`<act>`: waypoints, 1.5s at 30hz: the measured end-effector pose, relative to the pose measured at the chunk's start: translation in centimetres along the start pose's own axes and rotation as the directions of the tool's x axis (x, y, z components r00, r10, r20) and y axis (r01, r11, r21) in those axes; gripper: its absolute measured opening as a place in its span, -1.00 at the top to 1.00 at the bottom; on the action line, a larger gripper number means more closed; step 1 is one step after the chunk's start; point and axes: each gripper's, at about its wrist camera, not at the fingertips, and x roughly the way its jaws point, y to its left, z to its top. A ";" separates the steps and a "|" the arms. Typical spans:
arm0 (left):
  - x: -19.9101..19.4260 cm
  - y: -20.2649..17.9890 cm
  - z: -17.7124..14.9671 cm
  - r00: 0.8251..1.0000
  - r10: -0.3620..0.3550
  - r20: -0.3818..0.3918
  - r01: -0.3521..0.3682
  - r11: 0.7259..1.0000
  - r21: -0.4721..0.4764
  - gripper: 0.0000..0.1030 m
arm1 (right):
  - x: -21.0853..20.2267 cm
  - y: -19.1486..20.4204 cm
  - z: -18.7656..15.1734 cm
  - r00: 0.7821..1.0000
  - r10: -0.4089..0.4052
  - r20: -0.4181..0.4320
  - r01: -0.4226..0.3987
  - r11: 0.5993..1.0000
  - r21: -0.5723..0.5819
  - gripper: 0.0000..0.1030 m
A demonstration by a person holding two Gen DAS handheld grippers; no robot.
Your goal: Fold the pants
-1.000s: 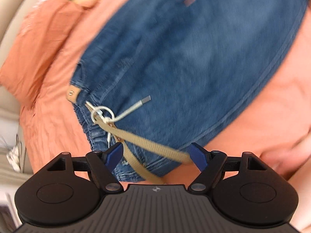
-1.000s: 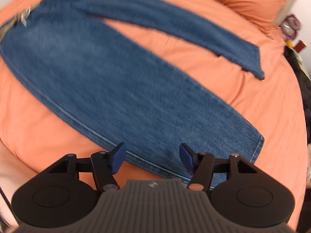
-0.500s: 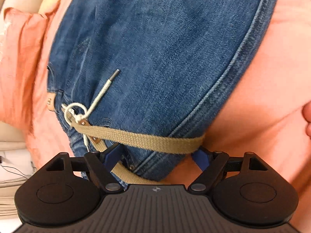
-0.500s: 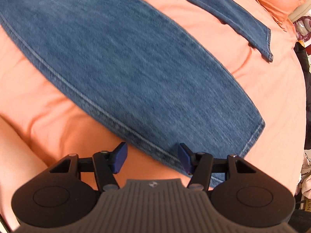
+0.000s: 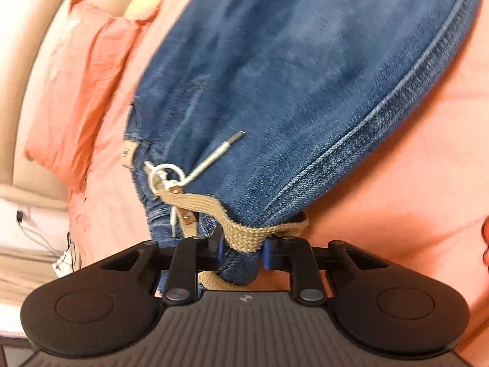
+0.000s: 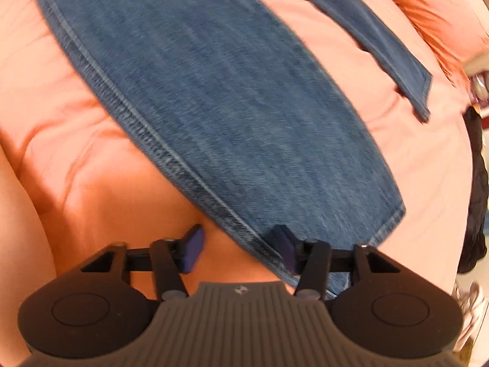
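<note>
Blue denim pants [image 6: 232,98] spread flat on an orange bedsheet [image 6: 91,183], legs running away toward the far side, one hem [image 6: 388,220] near the right gripper and the other leg [image 6: 382,39] lying apart further back. Left gripper [image 5: 241,250] pinched tight on the waistband corner – denim and a tan webbing belt [image 5: 253,232] bunched together between the blue pads [image 5: 217,249]. Belt's metal ring [image 5: 166,172] and a silver-tipped drawstring [image 5: 214,156] resting on the denim just beyond the grip. Orange pillow [image 5: 76,98] off to the left against a beige headboard [image 5: 27,49]. Right gripper [image 6: 241,247] spread wide, holding nothing – left pad [image 6: 194,244] over bare sheet, right pad [image 6: 285,247] at the stitched side seam [image 6: 171,159] of the near leg, contact with the cloth not clear through the blur
</note>
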 end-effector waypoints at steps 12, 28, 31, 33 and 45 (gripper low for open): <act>-4.0 5.5 1.9 0.988 0.114 0.099 -0.096 0.980 -0.171 0.81 | -7.7 -2.5 0.9 0.946 -0.252 0.204 0.212 0.957 0.199 1.00; 0.9 17.2 13.0 0.972 0.228 0.063 -0.206 0.947 -0.247 0.98 | -7.8 -16.9 16.3 0.872 -0.451 0.192 0.402 0.881 0.249 1.00; 3.9 18.8 14.5 0.956 0.292 0.010 -0.281 0.928 -0.245 1.00 | -4.3 -20.2 20.2 0.881 -0.444 0.163 0.406 0.887 0.220 1.00; 6.0 21.0 15.3 0.962 0.271 -0.030 -0.268 0.918 -0.292 1.00 | -1.9 -21.8 22.5 0.890 -0.435 0.139 0.404 0.892 0.204 1.00; 15.1 23.4 11.6 0.983 -0.177 -0.040 0.153 0.927 -0.342 -0.08 | 10.4 -23.8 28.8 0.939 -0.342 0.025 0.339 0.937 0.089 1.00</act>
